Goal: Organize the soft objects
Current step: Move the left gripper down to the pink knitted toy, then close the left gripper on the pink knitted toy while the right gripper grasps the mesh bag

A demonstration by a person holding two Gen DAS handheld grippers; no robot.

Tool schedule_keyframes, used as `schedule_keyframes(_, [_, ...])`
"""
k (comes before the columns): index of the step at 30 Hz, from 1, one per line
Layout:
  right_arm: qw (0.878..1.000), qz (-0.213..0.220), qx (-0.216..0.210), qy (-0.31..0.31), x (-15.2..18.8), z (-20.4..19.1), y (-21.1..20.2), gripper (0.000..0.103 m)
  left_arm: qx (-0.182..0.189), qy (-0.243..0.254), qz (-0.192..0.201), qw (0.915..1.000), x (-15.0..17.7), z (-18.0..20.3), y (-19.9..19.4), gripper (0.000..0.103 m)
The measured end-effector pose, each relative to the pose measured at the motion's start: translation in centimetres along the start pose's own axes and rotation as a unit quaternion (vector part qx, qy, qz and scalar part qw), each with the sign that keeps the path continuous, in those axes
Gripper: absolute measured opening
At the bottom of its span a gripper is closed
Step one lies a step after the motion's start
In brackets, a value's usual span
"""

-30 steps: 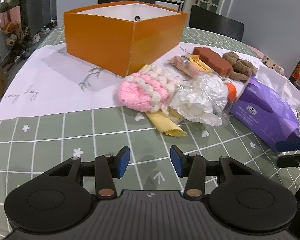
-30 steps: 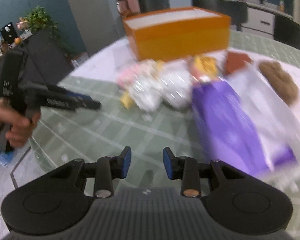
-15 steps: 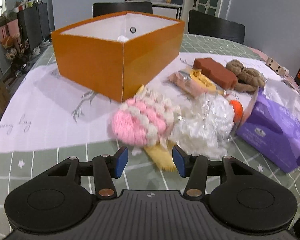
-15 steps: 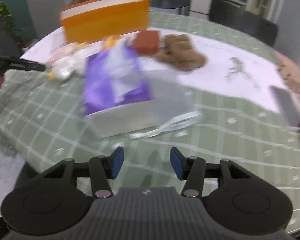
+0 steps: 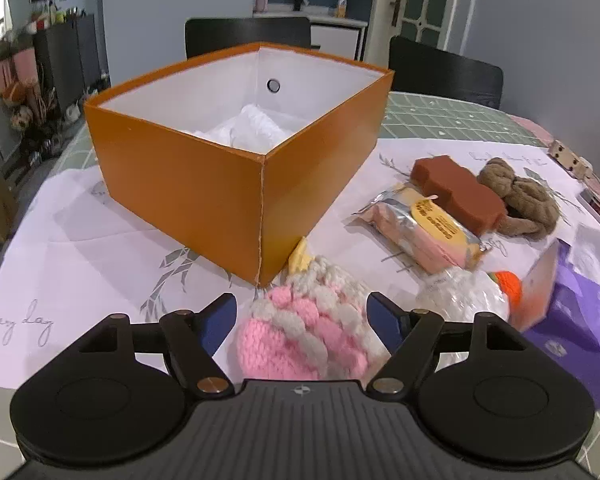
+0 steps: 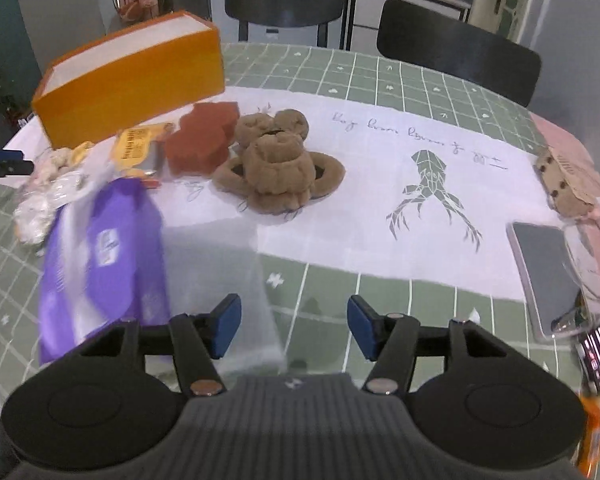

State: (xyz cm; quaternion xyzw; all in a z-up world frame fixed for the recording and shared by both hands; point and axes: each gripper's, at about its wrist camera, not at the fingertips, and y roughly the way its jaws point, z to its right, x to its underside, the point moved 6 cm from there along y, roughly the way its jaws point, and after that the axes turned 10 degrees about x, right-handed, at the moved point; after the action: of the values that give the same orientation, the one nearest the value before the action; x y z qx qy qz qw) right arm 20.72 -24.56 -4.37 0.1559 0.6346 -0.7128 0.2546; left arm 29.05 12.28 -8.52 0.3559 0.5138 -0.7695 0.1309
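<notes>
We read cursive "ery day" on the white cloth (image 5: 60,248), at its left edge in the left wrist view. A second handwritten line on the cloth in the right wrist view is illegible. Print on the yellow label (image 5: 434,216) and the purple pack (image 6: 104,248) is too blurred to read.

The box (image 5: 204,184) is orange outside and white inside. The knit (image 5: 308,332) is pink with cream ridges. The sponge (image 5: 458,192) is brick red, and the plush (image 6: 278,168) beside it is plain brown. The pack (image 6: 104,256) is purple with white patches. The snack (image 5: 424,228) wrapper is pink and silver with a yellow label. The tablecloth (image 6: 412,76) is sage green with a white grid and small white marks. The sheet (image 6: 440,184) is white with grey line drawings and script. The pads (image 6: 225,322) are blue on black arms.
</notes>
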Motion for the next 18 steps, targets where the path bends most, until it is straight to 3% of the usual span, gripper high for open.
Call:
schedule_keyframes(5, [0.998, -0.028, -0.054, 0.001, -0.9, -0.9, 3.7, 0.062, -0.001, 0.014, -0.032, 0.9994, -0.1, 0.3, 2.1, 0.087])
schedule_keyframes(9, [0.994, -0.047, -0.094, 0.002, -0.5, -1.9, 5.8, 0.072, -0.001, 0.005, -0.039, 0.9992, 0.3, 0.0, 3.0, 0.091])
schedule_keyframes(16, [0.989, -0.064, -0.132, -0.027, 0.9, -3.6, 6.6, 0.071, 0.009, -0.01, -0.047, 0.9988, 0.3, -0.4, 3.5, 0.098])
schedule_keyframes(18, [0.988, -0.062, -0.134, -0.035, 0.9, -4.0, 6.6, 0.064, 0.009, -0.009, -0.045, 0.9989, 0.3, -0.3, 3.7, 0.1])
